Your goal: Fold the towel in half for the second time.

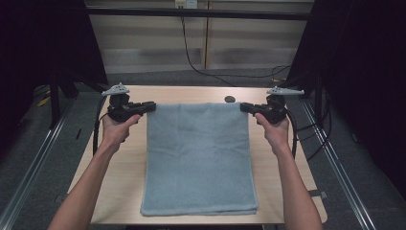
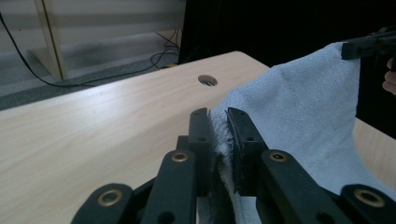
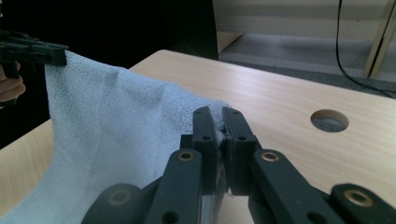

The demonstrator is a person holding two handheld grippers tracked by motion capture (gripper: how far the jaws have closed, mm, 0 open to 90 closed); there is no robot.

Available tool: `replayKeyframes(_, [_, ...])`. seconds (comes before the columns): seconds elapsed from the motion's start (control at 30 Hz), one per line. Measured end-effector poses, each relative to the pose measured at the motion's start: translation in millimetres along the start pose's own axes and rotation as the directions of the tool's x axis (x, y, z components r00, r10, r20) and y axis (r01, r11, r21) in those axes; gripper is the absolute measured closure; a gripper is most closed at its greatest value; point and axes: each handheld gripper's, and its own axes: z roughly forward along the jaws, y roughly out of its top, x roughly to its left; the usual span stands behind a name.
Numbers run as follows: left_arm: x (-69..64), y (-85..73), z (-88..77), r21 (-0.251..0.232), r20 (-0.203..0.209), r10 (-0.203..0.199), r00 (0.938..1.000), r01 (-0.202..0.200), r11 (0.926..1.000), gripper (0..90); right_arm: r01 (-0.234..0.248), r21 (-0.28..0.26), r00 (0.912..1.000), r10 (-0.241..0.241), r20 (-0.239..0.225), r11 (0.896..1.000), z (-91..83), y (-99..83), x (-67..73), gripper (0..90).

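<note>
Light-blue towel [image 1: 198, 158], long axis running away from the camera, far corners pinched in left tool [image 1: 149, 106] and right tool [image 1: 245, 107].

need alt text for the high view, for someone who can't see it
A person holds a blue towel by its two far corners, one in the left hand-held gripper and one in the right hand-held gripper, both shut on it. The towel's near end lies on a wooden table.
</note>
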Motion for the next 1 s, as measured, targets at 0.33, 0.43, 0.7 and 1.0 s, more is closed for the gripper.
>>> replayKeyframes(0.33, [-28.6,-20.2,-24.8,-0.041,0.062,0.076,0.9951,-0.074,0.9964,80.6,0.073,0.002,0.9966,-0.073,-0.038,0.997,-29.5,-15.5,21.5,85.2])
replayKeyframes(0.43, [-37.0,-31.0,-37.0,-0.053,0.083,0.073,0.9939,-0.069,0.9962,80.7,0.079,-0.006,0.9954,-0.079,-0.054,0.997,-44.8,-26.4,29.4,85.2])
replayKeyframes(0.7, [-60.1,-78.1,-63.8,0.006,0.128,0.079,0.9885,-0.081,0.9967,80.5,0.099,0.046,0.9915,-0.095,-0.089,0.994,-74.4,-75.8,54.9,85.1])
replayKeyframes(1.0, [-78.5,-143.2,-75.2,0.140,0.169,0.044,0.9847,-0.068,0.9878,79.3,0.088,0.177,0.9923,-0.071,-0.102,0.980,-84.4,-139.0,77.0,83.2])
